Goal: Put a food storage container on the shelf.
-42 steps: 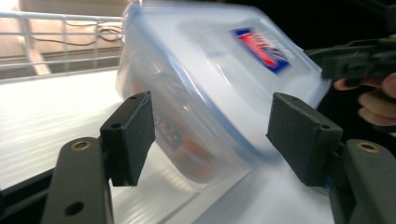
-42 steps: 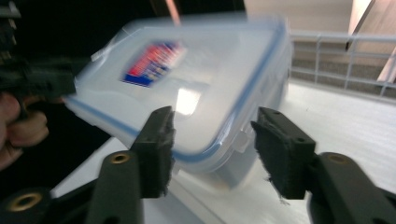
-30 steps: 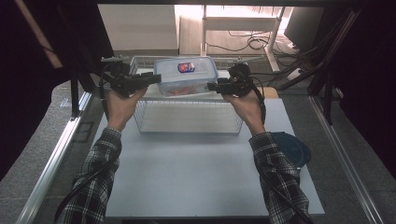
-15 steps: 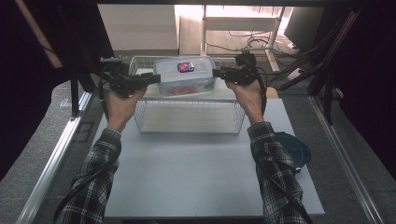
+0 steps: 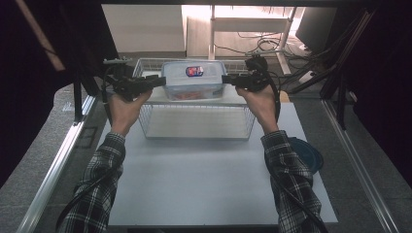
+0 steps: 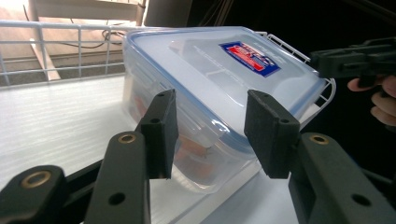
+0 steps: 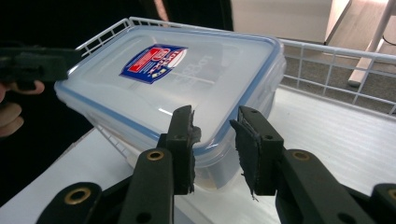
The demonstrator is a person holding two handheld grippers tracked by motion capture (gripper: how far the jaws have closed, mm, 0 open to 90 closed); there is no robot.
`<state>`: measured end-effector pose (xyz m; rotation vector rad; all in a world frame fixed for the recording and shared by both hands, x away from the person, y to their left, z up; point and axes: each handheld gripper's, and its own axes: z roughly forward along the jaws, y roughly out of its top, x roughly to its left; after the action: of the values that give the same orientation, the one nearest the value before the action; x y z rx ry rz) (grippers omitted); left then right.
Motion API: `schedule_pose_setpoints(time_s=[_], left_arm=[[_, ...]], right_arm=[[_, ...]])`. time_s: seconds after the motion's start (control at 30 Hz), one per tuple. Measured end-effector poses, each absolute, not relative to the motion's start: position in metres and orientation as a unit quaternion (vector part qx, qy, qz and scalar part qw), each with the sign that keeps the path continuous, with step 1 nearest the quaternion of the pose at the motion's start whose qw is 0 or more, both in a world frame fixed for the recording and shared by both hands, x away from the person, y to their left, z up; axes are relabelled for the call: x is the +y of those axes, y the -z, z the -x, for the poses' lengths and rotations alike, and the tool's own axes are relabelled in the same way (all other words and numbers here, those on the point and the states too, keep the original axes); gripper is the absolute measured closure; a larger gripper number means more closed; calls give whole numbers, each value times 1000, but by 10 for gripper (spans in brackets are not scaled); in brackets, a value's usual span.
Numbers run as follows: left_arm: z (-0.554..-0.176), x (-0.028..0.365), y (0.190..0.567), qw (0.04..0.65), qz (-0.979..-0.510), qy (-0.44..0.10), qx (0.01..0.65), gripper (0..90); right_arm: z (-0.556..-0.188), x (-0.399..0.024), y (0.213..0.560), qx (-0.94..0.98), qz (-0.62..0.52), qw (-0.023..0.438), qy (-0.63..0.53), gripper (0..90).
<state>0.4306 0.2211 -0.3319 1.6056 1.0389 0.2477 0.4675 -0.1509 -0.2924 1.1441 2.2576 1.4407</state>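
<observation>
Nearest you, at the bottom of the high view, your two plaid sleeves (image 5: pixel 102 189) rise from the lower corners over the white table (image 5: pixel 204 179). A dark blue round object (image 5: pixel 306 154) lies at the table's right edge, just beside your right forearm.

Higher up, in the centre of the frame, the wire basket (image 5: pixel 197 124) stands on the table. The clear lidded container (image 5: pixel 193 80) with a red and blue label sits at the basket's top, in the upper middle of the frame.

Your left gripper (image 5: pixel 155 81) meets the container's left end. In the left gripper view its jaws stand apart, one either side of the side latch, and you cannot tell whether the pads press on it.

Your right gripper (image 5: pixel 231 79) is at the container's right end. Its jaws have just been closing; in the right gripper view they straddle the lid's edge with a gap between them, the pads not clearly clamped
</observation>
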Motion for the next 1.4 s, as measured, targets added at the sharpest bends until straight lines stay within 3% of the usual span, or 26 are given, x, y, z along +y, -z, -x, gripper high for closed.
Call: schedule_pose_setpoints(time_s=[0.53, 0.7, 0.8, 0.93, 1.13, 1.4], left_arm=[[-435, 216, 329, 562, -688, -112, 446, 543], [-428, 213, 323, 553, -700, -125, 434, 438], [-420, 210, 321, 560, -705, -116, 420, 303], [-409, 204, 326, 540, -727, -115, 407, 219], [-392, 202, 336, 528, -740, -110, 401, 185], [-365, 197, 352, 503, -764, -120, 385, 177]], right_arm=[[-455, -155, 293, 771, -384, 103, -497, 655], [-452, -155, 293, 777, -376, 110, -494, 553], [-446, -156, 295, 778, -364, 120, -497, 434], [-440, -159, 299, 784, -353, 125, -496, 314], [-423, -160, 306, 792, -334, 145, -490, 165], [-399, -165, 321, 799, -317, 143, -490, 92]])
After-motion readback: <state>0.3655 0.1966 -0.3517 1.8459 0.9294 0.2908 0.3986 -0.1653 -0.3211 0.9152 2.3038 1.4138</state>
